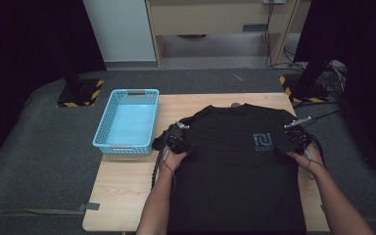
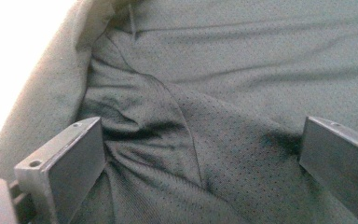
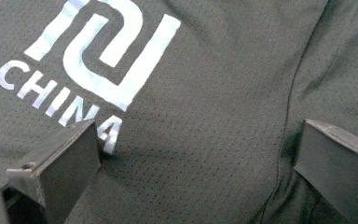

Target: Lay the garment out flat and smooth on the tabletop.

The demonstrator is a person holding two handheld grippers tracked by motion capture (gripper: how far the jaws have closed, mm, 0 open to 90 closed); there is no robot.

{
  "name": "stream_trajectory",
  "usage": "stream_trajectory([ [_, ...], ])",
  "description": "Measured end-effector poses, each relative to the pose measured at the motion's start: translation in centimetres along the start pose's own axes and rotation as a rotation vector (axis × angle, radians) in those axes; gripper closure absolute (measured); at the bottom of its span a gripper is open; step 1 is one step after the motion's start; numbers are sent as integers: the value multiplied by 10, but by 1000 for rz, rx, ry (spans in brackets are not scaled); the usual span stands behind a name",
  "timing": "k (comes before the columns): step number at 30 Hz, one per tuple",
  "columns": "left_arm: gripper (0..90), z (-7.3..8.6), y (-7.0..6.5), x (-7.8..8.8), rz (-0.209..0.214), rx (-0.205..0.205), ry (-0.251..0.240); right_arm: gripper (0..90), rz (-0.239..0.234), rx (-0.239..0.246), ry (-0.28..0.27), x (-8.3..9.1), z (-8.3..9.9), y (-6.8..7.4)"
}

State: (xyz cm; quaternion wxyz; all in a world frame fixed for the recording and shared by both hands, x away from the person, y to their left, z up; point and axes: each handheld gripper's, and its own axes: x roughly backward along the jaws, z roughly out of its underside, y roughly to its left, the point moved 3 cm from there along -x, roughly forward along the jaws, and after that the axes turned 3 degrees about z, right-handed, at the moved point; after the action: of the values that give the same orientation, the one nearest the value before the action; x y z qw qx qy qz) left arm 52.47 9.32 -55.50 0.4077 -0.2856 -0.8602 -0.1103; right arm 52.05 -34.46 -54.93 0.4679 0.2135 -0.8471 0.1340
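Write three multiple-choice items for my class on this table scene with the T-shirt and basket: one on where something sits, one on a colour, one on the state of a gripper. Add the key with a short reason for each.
1. Where does the basket sit relative to the black T-shirt?
A. At the table's left edge, left of the shirt
B. On top of the shirt
C. On the floor at the right

2. What colour is the basket?
A. Red
B. Light blue
C. Yellow

3. How does the right gripper stand?
A. Shut on the basket rim
B. Lifted high above the table
C. Open, jaws apart over the shirt fabric

Key: 1 A, the high view shows it on the wooden table beside the shirt's left sleeve. 2 B, its lattice walls are light blue. 3 C, the right gripper view shows both jaws wide apart beside the CHINA print.
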Motion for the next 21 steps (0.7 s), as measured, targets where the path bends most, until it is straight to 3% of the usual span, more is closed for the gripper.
stream_trajectory([
  [5, 12, -4, 0, -3, 0, 0, 0, 2, -1, 3, 10, -1, -2, -2],
  [11, 3, -16, 7, -9, 3, 6, 75, 2, 5, -2, 10, -3, -5, -4],
  [17, 4, -19, 19, -13, -15, 26, 37, 2, 11, -15, 8, -6, -9, -7],
  [21, 1, -30, 25, -18, -4, 18, 107, 2, 20, -30, 2, -9, -13, -10],
])
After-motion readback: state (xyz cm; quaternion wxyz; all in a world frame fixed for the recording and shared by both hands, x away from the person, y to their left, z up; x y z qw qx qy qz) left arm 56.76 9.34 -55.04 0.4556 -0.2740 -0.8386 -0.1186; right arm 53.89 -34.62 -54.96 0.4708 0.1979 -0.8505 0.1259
